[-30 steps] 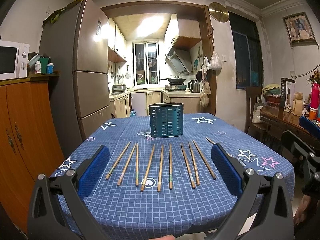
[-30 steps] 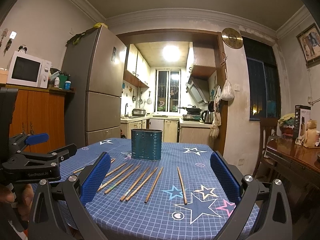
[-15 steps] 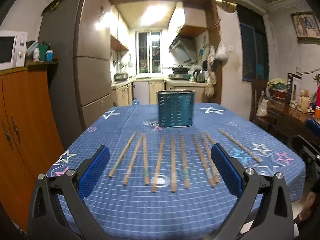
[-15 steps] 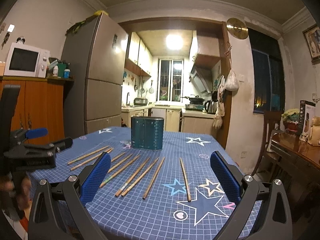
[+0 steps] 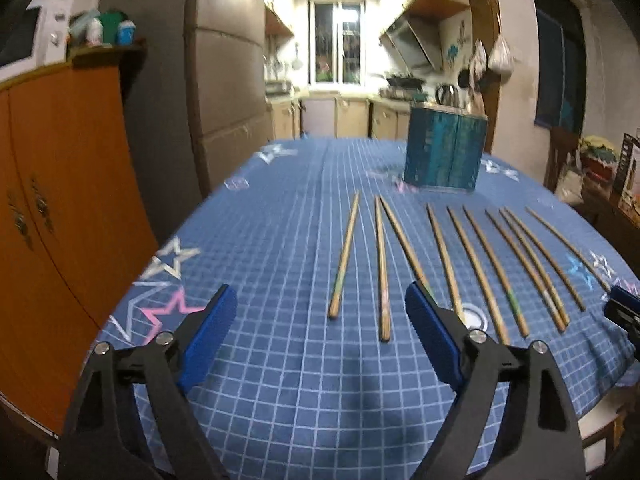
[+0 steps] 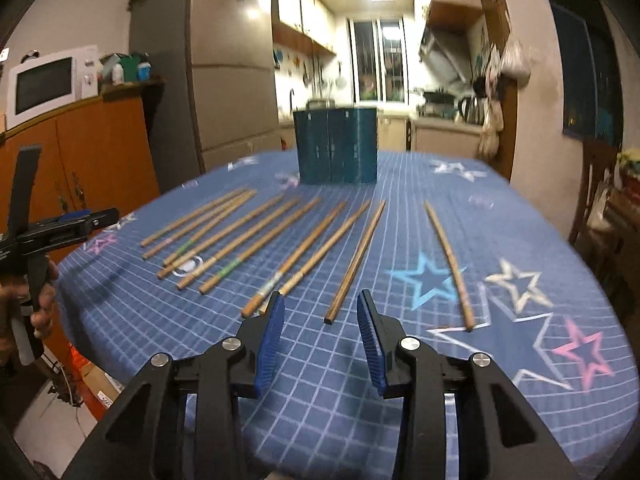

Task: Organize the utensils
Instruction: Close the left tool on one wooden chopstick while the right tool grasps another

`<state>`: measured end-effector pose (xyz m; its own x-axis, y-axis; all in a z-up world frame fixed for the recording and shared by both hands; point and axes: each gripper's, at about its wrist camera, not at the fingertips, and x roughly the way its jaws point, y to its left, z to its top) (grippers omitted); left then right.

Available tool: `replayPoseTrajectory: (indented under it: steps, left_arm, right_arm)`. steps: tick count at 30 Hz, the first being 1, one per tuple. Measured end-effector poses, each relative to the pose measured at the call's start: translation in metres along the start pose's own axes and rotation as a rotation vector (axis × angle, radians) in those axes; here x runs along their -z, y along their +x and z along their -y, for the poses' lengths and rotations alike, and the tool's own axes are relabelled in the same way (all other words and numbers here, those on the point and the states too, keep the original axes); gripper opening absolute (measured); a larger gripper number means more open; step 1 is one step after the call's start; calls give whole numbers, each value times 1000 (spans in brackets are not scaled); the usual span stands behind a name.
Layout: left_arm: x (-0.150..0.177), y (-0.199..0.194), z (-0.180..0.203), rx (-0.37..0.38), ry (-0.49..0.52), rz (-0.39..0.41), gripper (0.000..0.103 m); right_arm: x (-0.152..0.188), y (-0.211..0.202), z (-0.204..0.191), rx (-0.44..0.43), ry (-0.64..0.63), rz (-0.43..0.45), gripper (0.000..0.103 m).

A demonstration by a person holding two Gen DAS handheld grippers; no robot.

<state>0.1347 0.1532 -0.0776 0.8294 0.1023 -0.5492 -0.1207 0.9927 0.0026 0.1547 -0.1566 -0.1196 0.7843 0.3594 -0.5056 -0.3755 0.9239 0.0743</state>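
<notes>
10 wooden chopsticks [image 5: 382, 268], teal holder [image 5: 444, 148]

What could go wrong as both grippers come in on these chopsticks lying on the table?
The chopsticks lie close together, so the closing right gripper, nothing between its jaws yet, might pinch two or nudge a neighbour. The left gripper, also closing on nothing, frames two sticks at once. The near ends sit close to the tablecloth edge, so a knocked stick could roll off.
</notes>
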Motion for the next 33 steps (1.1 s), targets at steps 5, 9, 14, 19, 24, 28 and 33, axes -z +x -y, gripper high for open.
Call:
replayPoseTrajectory:
  steps: [5,9,14,19,24,28,33]
  left_arm:
    - [6,22,-1,69,29,-70,71]
    - [10,38,0,101,38,-109,59]
    - [8,53,0,120,25,-148,46]
    - [-1,66,1,96,21,-212,44]
    - [-9,76,6,72,48,-273,44]
    - [-7,76,8,71,65,-262,36]
    - [-8,78,16,69,62,-245,6]
  right_arm:
    - [4,29,-3,40,-9,-49,27]
    - [1,37,-7,59,-22,-41,22]
    - [-5,43,-6,60,-19,-61,18]
    - [-7,46,-6,65,-3,-64,16]
    - [-6,48,-7,77,-1,-61,15]
    - [-1,45,-7,84,-5,-57,13]
    - [1,42,-9,90,-9,-40,11]
